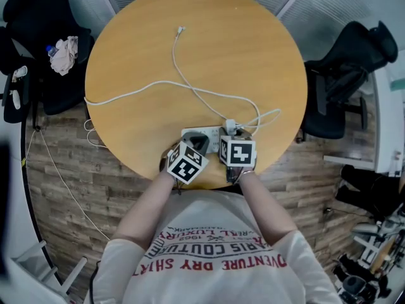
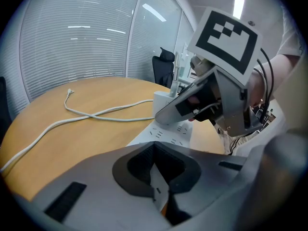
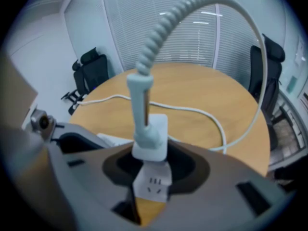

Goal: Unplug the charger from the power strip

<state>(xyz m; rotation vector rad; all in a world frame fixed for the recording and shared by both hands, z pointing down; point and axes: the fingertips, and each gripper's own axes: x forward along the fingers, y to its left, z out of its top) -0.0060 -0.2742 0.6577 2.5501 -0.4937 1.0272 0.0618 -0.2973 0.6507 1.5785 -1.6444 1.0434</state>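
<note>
Landmark: power strip [image 1: 204, 133], lying just inside the near edge of the round table [image 1: 190, 49], in front of the person.

Clearance: the near rim is just behind the strip. Beyond the strip, bare tabletop runs to the far rim, crossed only by cords. Two black office chairs stand off the table, well apart from the strip: chair A [image 1: 38, 24] to its left, chair B [image 1: 345, 68] to its right.

Counts: 1 strip, 1 charger [image 1: 231, 125], 2 white cords, 2 grippers, 2 marker cubes.
- Charger cord [image 1: 179, 68] runs beyond the strip to a free plug end.
- Strip cord [image 1: 136, 92] leaves over the table's left rim. The two cords cross beyond the strip.

Charger stands upright in the strip's right end, still plugged in.

Right gripper [image 3: 150, 150]: jaws on either side of the charger, pads against its flanks with no gap visible.

Left gripper [image 2: 155, 150]: jaws together at the tips, nothing clamped, over the strip's left end. I cannot confirm contact.

Materials: smooth wood-tone tabletop; flat white plastic strip with slotted sockets; charger a white rounded block with a ribbed cord collar; grey jaws with dark pads.
</note>
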